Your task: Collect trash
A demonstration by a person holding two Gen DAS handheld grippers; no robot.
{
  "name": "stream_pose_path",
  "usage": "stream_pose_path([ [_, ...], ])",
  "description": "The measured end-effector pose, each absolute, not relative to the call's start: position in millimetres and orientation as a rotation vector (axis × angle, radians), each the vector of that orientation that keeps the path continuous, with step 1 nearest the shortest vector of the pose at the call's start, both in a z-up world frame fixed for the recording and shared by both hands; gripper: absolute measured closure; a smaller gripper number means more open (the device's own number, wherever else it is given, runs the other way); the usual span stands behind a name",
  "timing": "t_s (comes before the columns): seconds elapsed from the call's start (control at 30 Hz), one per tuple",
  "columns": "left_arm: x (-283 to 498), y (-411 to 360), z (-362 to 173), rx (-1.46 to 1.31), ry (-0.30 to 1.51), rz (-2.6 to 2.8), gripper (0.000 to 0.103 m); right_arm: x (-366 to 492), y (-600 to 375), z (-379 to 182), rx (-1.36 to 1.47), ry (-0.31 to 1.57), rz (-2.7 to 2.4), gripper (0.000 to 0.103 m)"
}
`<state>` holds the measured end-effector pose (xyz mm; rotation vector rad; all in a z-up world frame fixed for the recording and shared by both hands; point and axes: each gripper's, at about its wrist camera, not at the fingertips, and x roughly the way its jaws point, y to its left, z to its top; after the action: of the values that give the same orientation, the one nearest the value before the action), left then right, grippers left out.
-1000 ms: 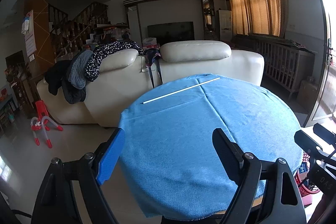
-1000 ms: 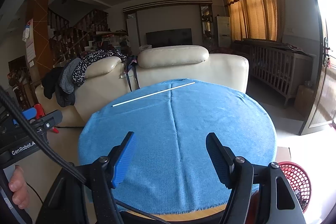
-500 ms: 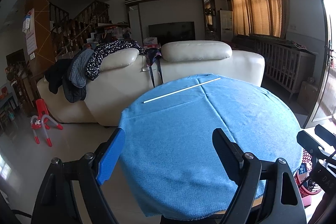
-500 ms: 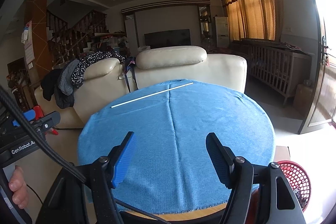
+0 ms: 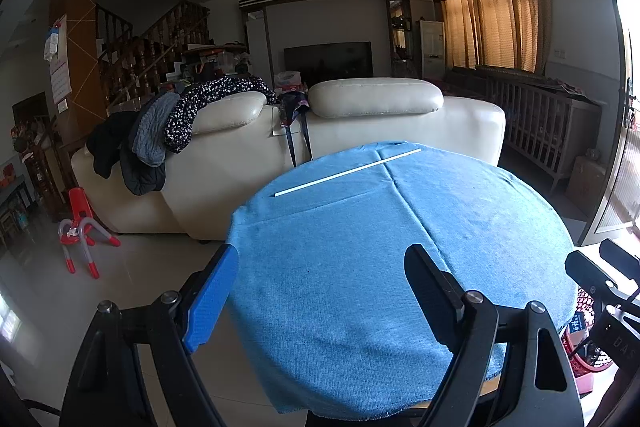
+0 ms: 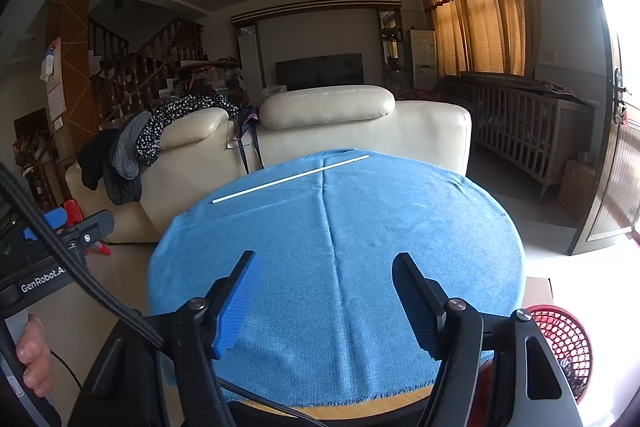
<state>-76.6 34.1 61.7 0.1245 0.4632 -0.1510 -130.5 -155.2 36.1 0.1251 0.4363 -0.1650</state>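
A thin white stick (image 5: 347, 171) lies across the far side of a round table with a blue cloth (image 5: 400, 247); it also shows in the right wrist view (image 6: 290, 179). My left gripper (image 5: 320, 291) is open and empty over the table's near left edge. My right gripper (image 6: 326, 301) is open and empty over the blue cloth (image 6: 360, 227) at the near edge. A red mesh trash basket (image 6: 564, 343) stands on the floor at the table's right; part of it shows in the left wrist view (image 5: 586, 307).
A cream leather sofa (image 5: 280, 155) with clothes draped on it stands just behind the table. A red child's toy (image 5: 80, 231) is on the floor at left. A wooden crib (image 6: 528, 131) and curtained windows are at right.
Both views have shifted very slightly; both grippers stay open and nothing on the table has moved.
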Motion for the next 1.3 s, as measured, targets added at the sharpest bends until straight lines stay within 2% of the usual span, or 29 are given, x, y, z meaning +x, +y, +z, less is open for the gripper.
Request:
stream_pose_path([
  [1.3,-79.8,32.9,60.3,0.116,0.462,-0.152,0.017,-130.1,-156.3,34.6,0.129,0.434,-0.173,0.031],
])
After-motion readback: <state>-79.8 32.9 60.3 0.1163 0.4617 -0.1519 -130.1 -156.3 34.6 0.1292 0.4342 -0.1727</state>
